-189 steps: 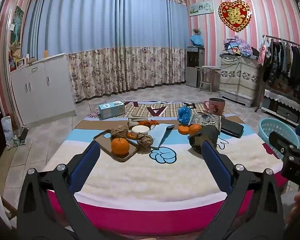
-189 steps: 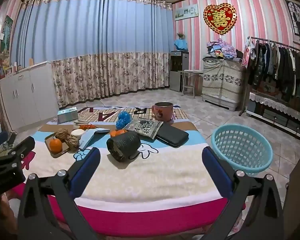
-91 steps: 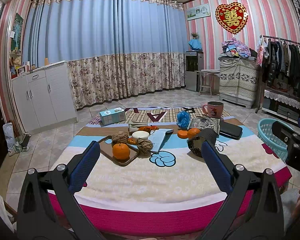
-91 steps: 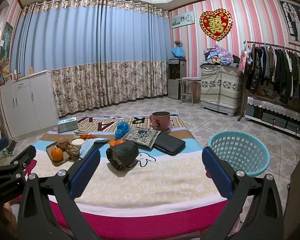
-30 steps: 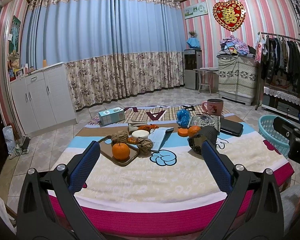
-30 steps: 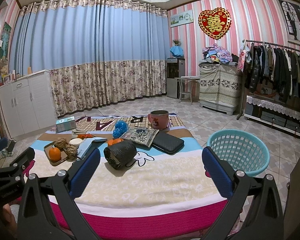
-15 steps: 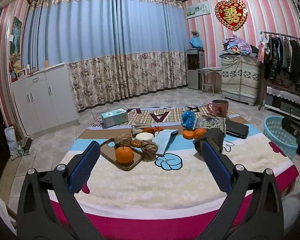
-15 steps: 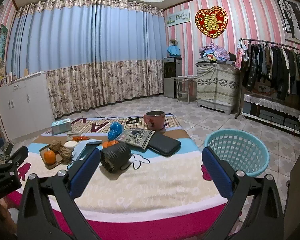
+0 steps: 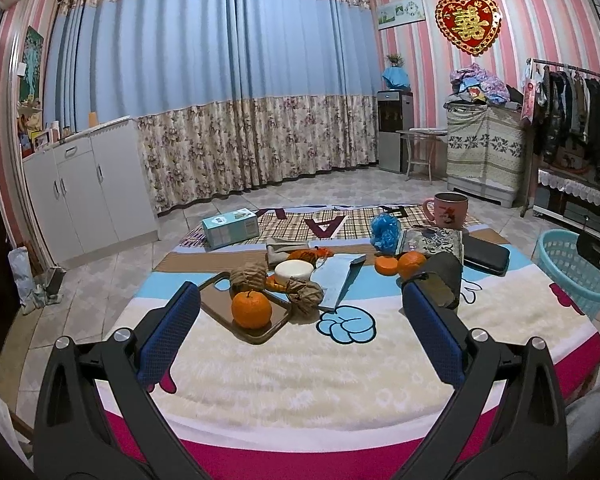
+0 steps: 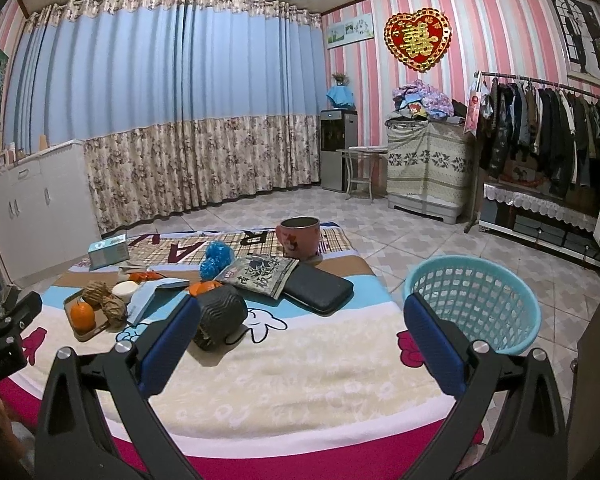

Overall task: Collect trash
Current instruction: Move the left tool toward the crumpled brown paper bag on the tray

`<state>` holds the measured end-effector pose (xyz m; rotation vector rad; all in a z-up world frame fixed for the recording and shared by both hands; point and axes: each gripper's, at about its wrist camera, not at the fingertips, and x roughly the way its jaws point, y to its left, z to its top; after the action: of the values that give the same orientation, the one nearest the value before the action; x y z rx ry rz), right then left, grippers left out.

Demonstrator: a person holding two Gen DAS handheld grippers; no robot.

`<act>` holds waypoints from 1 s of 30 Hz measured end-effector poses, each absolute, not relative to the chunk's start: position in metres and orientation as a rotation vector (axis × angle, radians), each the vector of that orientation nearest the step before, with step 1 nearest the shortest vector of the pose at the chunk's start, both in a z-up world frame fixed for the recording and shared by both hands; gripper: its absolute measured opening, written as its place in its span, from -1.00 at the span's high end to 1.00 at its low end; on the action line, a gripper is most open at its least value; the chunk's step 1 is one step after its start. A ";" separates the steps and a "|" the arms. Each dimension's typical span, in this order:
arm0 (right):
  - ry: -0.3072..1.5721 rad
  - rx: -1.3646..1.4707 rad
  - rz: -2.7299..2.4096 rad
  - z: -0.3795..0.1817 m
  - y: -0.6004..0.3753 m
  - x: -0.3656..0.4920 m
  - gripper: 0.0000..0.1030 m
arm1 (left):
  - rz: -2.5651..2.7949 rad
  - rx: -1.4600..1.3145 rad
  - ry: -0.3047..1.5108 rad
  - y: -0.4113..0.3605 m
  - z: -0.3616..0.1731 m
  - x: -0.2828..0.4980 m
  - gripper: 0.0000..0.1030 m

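Nothing was collected yet: both the left gripper (image 9: 300,328) and right gripper (image 10: 300,328) hung spread wide and empty low in frame, the crumpled paper balls (image 9: 304,294) sat by the tray (image 9: 220,308) mid-frame, and the basket (image 10: 472,304) at right looked empty.

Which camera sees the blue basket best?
The right wrist view: the whole blue basket shows there, rim and holey wall, standing on the floor beside the table. The left wrist view catches only part of it at the right edge, cut off by the other tongs.
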<state>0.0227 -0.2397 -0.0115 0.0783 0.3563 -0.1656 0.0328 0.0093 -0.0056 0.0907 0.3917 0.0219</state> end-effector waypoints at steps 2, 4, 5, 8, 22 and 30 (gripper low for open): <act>0.360 0.076 -0.168 -0.012 -0.240 0.025 -0.93 | 0.022 0.089 0.395 0.011 -0.006 0.036 -0.90; 0.363 0.072 -0.172 -0.014 -0.240 0.028 -0.93 | 0.023 0.087 0.398 0.012 -0.007 0.040 -0.90; 0.364 0.071 -0.173 -0.015 -0.240 0.029 -0.93 | 0.024 0.085 0.400 0.013 -0.007 0.041 -0.90; 0.373 0.071 -0.175 -0.018 -0.240 0.035 -0.93 | 0.025 0.080 0.407 0.016 -0.009 0.045 -0.90; 0.395 0.057 -0.180 -0.029 -0.247 0.059 -0.93 | 0.022 0.072 0.461 0.024 -0.026 0.081 -0.90; 0.381 0.051 -0.207 -0.020 -0.257 0.086 -0.93 | 0.033 0.087 0.446 0.026 -0.022 0.107 -0.90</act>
<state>0.0855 -0.2575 -0.0197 0.0512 0.3813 -0.2068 0.1067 0.0258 -0.0218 0.0874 0.4458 0.0325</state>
